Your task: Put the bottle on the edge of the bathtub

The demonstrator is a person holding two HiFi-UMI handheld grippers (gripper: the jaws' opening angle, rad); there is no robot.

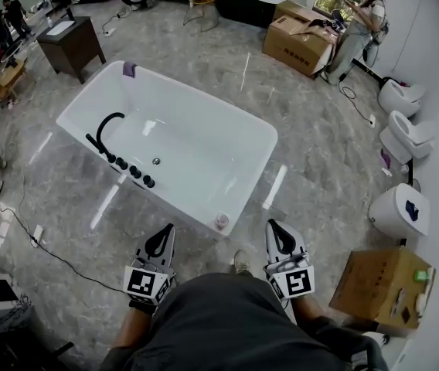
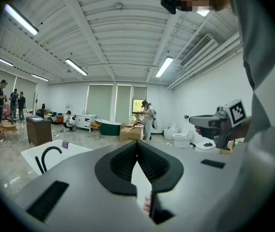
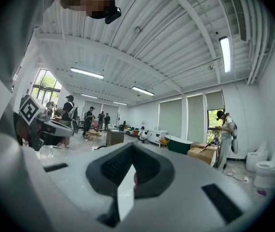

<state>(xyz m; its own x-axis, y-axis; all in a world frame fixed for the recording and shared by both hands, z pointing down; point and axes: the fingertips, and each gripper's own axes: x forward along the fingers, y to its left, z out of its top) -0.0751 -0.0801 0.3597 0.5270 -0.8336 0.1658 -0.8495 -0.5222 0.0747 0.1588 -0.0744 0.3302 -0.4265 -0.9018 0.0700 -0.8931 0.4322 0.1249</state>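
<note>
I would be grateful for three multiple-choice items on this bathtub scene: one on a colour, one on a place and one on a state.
1. What colour is the bathtub's faucet?
A. gold
B. black
C. white

2. Where does the bottle stand?
A. at the bottom of the tub
B. right beside the faucet
C. on the near corner of the rim

3. How does the right gripper stand?
A. shut on the bottle
B. shut and empty
C. wide open

Answers:
1 B, the curved spout shows black against the white tub.
2 C, the head view shows it on the corner nearest the person.
3 B, its jaws meet with nothing between them, short of the tub.
</note>
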